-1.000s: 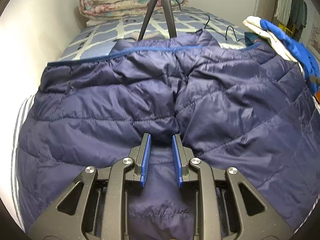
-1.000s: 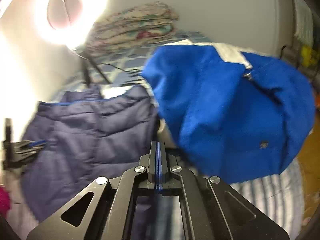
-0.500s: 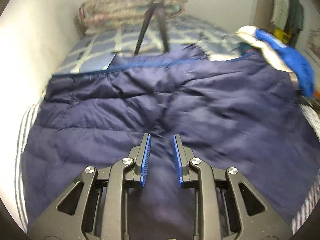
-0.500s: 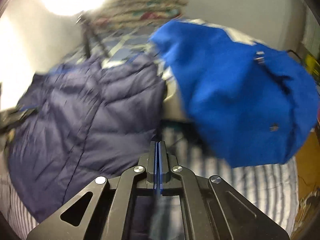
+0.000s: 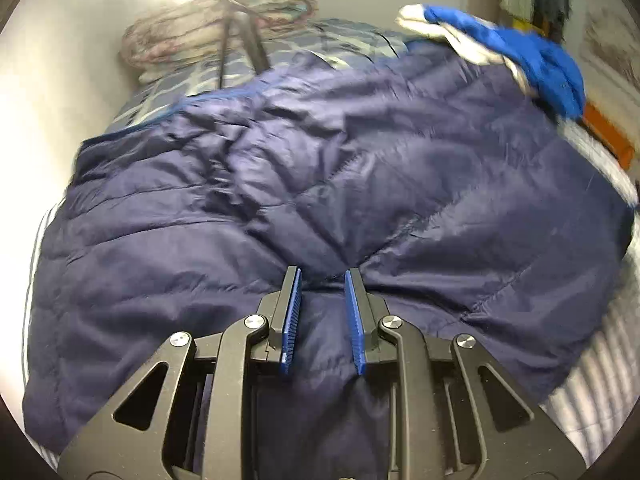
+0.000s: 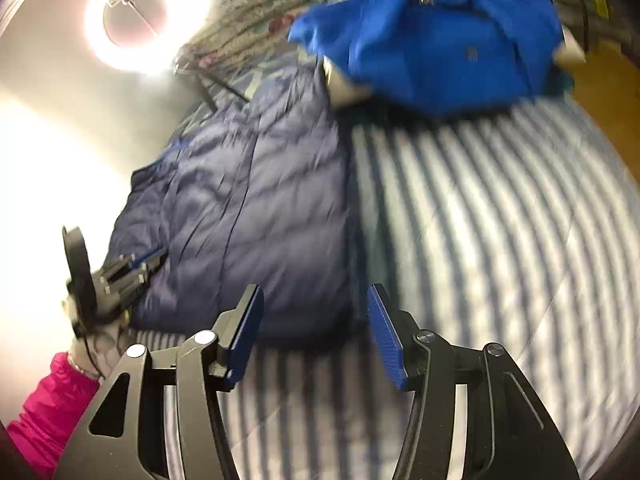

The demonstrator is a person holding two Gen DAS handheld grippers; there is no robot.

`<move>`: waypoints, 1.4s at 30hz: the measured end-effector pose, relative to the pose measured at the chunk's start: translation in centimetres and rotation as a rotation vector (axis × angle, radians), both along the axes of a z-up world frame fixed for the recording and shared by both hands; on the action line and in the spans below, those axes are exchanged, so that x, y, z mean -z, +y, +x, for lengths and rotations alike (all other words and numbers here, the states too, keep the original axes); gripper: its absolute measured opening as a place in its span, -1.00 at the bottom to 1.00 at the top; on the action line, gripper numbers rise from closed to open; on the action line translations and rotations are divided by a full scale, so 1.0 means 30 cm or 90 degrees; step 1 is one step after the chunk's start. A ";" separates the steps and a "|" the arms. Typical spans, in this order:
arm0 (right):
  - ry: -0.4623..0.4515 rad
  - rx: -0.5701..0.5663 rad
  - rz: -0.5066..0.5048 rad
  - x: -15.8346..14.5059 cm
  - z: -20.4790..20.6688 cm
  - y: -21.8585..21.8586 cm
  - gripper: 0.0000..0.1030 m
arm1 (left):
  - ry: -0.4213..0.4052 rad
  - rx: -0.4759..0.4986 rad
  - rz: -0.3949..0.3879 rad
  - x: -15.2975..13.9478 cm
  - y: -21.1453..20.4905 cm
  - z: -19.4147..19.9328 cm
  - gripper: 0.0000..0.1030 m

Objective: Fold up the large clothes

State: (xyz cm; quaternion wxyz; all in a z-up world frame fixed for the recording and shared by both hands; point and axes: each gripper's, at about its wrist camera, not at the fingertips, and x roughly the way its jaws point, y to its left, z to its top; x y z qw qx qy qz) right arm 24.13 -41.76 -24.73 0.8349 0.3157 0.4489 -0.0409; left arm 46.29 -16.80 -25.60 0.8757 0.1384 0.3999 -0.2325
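A large navy quilted jacket (image 5: pixel 320 184) lies spread on a striped bed; it also shows in the right wrist view (image 6: pixel 248 216). My left gripper (image 5: pixel 322 280) is open, its fingers just over the jacket's near part, with nothing between them. It also shows in the right wrist view (image 6: pixel 156 258), at the jacket's left edge. My right gripper (image 6: pixel 316 300) is open and empty, low over the bed at the jacket's near right corner. A bright blue garment (image 6: pixel 436 44) lies heaped beyond the jacket, at the far right in the left wrist view (image 5: pixel 532 56).
The striped sheet (image 6: pixel 480 220) stretches to the right of the jacket. A folded floral quilt (image 5: pixel 224 36) and tripod legs (image 5: pixel 248 40) stand at the bed's far end. A ring light (image 6: pixel 148 16) glares on the left. A wall runs along the left side.
My right gripper has opened and let go of the blue garment, which now lies on the far side of the bed. The gripper has dropped low toward the jacket's corner. The left gripper stays open.
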 end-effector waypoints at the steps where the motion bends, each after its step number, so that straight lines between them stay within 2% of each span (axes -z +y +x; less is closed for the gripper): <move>1: -0.005 0.009 0.026 0.019 -0.012 0.019 0.16 | -0.004 -0.009 -0.017 -0.026 0.022 -0.019 -0.58; 2: -0.006 0.022 0.046 0.038 -0.017 0.032 0.34 | -0.008 -0.013 -0.025 -0.044 0.038 -0.038 -0.58; 3: -0.007 0.035 0.062 0.052 -0.015 0.036 0.40 | -0.013 -0.019 -0.032 -0.062 0.059 -0.060 -0.58; 6: -0.002 0.074 0.130 0.117 0.024 0.042 0.40 | 0.014 -0.027 -0.058 -0.067 0.103 -0.103 -0.58; 10: -0.016 0.147 0.122 0.146 0.069 0.046 0.40 | 0.045 -0.045 -0.067 -0.002 0.101 -0.133 -0.58; 11: -0.021 0.153 0.111 0.136 0.082 0.050 0.33 | 0.050 -0.049 -0.064 0.027 0.093 -0.135 -0.58; 12: -0.023 0.154 0.098 0.126 0.078 0.052 -0.09 | 0.045 -0.046 -0.051 0.055 0.090 -0.143 -0.58; 13: -0.019 0.146 0.077 0.109 0.098 0.068 -0.29 | 0.032 -0.041 -0.037 0.071 0.079 -0.144 -0.58; 14: -0.014 0.133 0.061 0.096 0.113 0.082 -0.64 | 0.033 -0.042 -0.037 0.068 0.085 -0.145 -0.58; 17: -0.013 0.084 -0.061 -0.024 0.151 0.157 -0.78 | 0.052 -0.044 -0.049 0.017 0.118 -0.150 -0.58; 20: -0.031 0.053 -0.161 -0.165 0.184 0.218 -0.81 | 0.050 -0.051 -0.086 -0.070 0.203 -0.205 -0.58; 26: -0.082 -0.007 -0.270 -0.364 0.263 0.357 -0.84 | 0.013 -0.081 -0.137 -0.217 0.462 -0.400 -0.58; 29: -0.108 -0.041 -0.294 -0.432 0.311 0.443 -0.84 | -0.012 -0.119 -0.152 -0.254 0.596 -0.500 -0.58; 34: -0.152 -0.100 -0.321 -0.508 0.405 0.607 -0.85 | 0.002 -0.173 -0.183 -0.275 0.762 -0.633 -0.58; 38: -0.189 -0.163 -0.334 -0.550 0.485 0.777 -0.85 | 0.000 -0.184 -0.192 -0.291 0.829 -0.701 -0.58; 42: -0.204 -0.230 -0.342 -0.526 0.557 0.958 -0.85 | -0.031 -0.187 -0.183 -0.328 0.855 -0.735 -0.58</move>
